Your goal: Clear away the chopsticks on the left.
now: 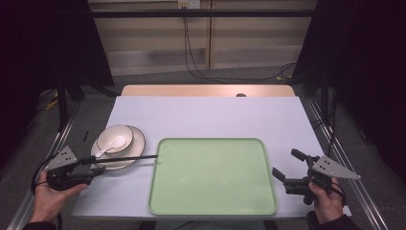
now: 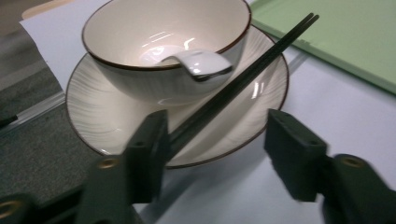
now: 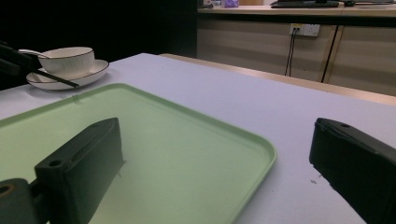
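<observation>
A cream bowl (image 1: 115, 137) with a white spoon (image 1: 106, 147) in it stands on a matching plate (image 1: 140, 139) at the table's left. Black chopsticks (image 1: 127, 158) lie across the plate's near rim, their tips reaching the green tray (image 1: 213, 175). My left gripper (image 1: 98, 165) is at their near end. In the left gripper view the chopsticks (image 2: 252, 70) run between the jaws and rest against the left one, while the right jaw stands well apart from them; the left gripper (image 2: 217, 140) is open. My right gripper (image 1: 286, 163) hovers open beside the tray's right edge with nothing in it (image 3: 219, 154).
The tray (image 3: 163, 126) takes up the middle front of the pale table (image 1: 215, 115). A wooden strip runs along the table's far edge. Metal rails flank both sides of the table. Cables hang down the back wall.
</observation>
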`<state>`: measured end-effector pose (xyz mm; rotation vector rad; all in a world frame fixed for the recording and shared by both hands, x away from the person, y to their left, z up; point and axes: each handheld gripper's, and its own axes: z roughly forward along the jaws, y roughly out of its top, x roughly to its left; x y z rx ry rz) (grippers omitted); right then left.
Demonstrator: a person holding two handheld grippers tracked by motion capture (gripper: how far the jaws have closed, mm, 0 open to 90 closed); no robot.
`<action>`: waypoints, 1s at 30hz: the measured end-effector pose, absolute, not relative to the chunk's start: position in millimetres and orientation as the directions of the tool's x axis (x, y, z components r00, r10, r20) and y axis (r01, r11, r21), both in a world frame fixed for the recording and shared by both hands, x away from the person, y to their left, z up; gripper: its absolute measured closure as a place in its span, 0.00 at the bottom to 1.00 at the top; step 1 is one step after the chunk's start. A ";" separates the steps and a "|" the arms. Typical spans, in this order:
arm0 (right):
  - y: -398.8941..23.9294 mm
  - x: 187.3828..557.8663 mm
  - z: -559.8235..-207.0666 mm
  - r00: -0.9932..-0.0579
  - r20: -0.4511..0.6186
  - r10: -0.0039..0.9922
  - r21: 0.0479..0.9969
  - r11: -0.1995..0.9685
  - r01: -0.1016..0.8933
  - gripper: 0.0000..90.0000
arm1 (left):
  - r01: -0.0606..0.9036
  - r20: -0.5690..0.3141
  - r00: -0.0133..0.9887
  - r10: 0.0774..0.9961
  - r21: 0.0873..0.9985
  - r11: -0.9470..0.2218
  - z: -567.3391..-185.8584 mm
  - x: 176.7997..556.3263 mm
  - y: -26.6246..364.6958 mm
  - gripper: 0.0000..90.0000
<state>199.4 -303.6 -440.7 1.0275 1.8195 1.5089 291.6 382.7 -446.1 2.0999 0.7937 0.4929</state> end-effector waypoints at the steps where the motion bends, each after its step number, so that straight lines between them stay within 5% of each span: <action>1: -303.7 199.3 -440.7 -0.553 0.055 0.832 0.975 0.073 0.208 0.02 | 0.363 0.070 0.730 0.680 0.804 -0.472 -445.8 292.8 383.6 0.58; 5: -303.7 199.8 -440.9 -0.548 0.052 0.835 0.975 0.076 0.208 0.02 | 0.336 0.100 0.760 0.642 0.785 -0.520 -442.0 298.5 382.9 0.72; 14: -304.2 199.5 -440.3 -0.549 0.058 0.834 0.976 0.067 0.206 0.02 | 0.306 0.149 0.784 0.603 0.753 -0.583 -444.4 306.0 377.4 0.80; 30: -302.6 199.1 -440.2 -0.549 0.063 0.833 0.977 0.062 0.206 0.02 | 0.303 0.142 0.820 0.554 0.713 -0.632 -444.5 308.6 371.8 0.81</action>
